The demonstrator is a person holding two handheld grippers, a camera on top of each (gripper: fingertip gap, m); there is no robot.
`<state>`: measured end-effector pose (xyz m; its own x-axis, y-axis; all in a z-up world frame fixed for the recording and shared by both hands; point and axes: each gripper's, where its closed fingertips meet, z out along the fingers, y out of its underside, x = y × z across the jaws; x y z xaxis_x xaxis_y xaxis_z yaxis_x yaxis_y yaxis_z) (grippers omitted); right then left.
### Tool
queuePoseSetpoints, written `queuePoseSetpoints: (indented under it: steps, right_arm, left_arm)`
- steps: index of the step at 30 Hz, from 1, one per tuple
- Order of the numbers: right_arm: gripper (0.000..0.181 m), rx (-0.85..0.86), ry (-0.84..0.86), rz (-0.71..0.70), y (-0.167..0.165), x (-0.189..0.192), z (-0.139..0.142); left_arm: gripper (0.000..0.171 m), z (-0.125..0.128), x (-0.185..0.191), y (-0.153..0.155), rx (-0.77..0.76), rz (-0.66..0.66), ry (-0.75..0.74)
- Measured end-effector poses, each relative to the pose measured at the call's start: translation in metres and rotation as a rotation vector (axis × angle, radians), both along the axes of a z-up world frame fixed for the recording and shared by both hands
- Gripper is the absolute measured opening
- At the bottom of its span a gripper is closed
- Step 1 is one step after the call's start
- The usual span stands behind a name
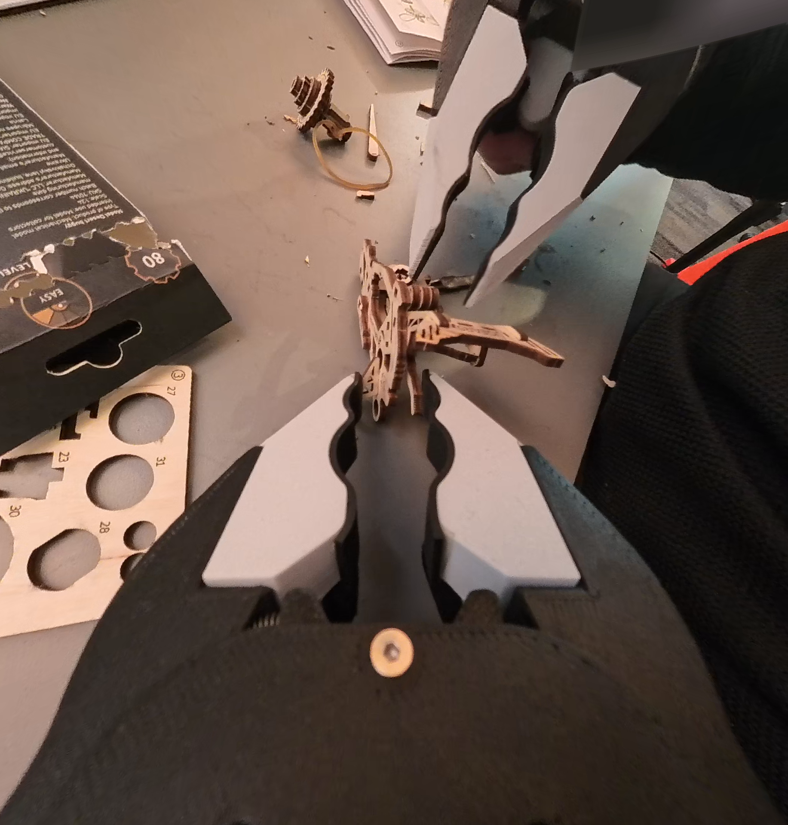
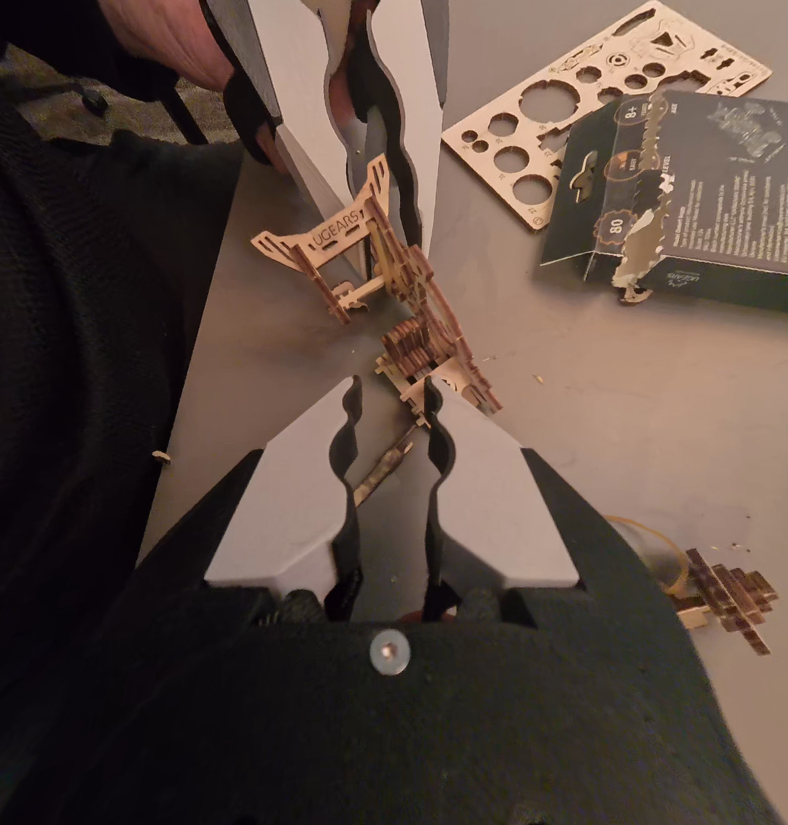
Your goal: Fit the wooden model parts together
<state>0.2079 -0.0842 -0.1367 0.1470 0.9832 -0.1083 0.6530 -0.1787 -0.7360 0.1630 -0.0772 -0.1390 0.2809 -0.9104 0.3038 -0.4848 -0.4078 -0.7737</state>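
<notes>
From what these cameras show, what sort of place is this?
Probably a hobby or work desk indoors, set up for building a wooden model kit. On the grey tabletop lie the kit's torn black box, a plywood sheet with parts punched out, and an instruction booklet.

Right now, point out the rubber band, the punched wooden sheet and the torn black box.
rubber band (image 1: 385,154), left wrist view, right side of loop.
punched wooden sheet (image 1: 177,464), left wrist view, right margin.
torn black box (image 2: 713,214), right wrist view, top face.
</notes>
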Motion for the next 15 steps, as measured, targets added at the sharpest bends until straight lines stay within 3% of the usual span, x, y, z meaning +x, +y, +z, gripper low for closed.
queuePoseSetpoints:
  steps: [7,10,13,15]
  right_arm:
    - [0.02,-0.034,0.03,-0.029,0.002,0.0,0.0]
    - [0.024,-0.029,0.092,-0.051,0.005,-0.001,0.012]
    - [0.002,0.067,0.123,-0.087,0.015,0.002,0.027]
    - [0.0,0.089,0.091,-0.098,0.017,0.004,0.02]
  left_arm:
    - [0.024,0.0,0.0,0.0,0.002,0.0,0.001]
    - [0.024,0.0,0.0,0.0,0.003,-0.002,0.001]
    - [0.024,0.0,0.0,0.0,0.002,-0.002,0.001]
    - [0.024,0.0,0.0,0.0,0.002,-0.002,0.001]
